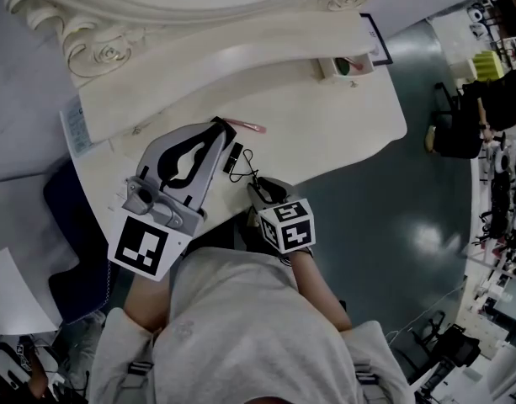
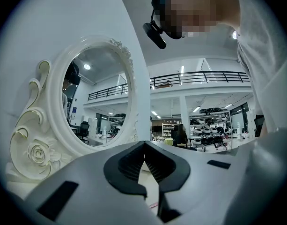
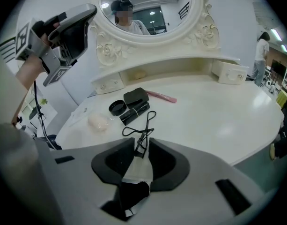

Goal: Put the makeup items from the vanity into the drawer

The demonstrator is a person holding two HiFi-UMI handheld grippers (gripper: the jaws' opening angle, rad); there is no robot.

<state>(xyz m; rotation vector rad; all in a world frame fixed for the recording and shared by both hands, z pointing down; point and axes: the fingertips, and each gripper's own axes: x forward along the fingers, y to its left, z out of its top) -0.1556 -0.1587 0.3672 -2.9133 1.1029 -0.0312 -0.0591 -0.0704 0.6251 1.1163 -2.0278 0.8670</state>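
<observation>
OK, pick step. The right tool stands wide at the curler, whose head is between the jaw tips, not pinched as far as I can see. The left tool is closed and empty, held up near the mirror. Next, probably: close on the curler, then carry it right to the small drawer, well apart. Compact, pot, tube, pink stick and pale puff lie just beyond. The white counter is glossy. The room is an open hall with a dark shiny floor and racks.
</observation>
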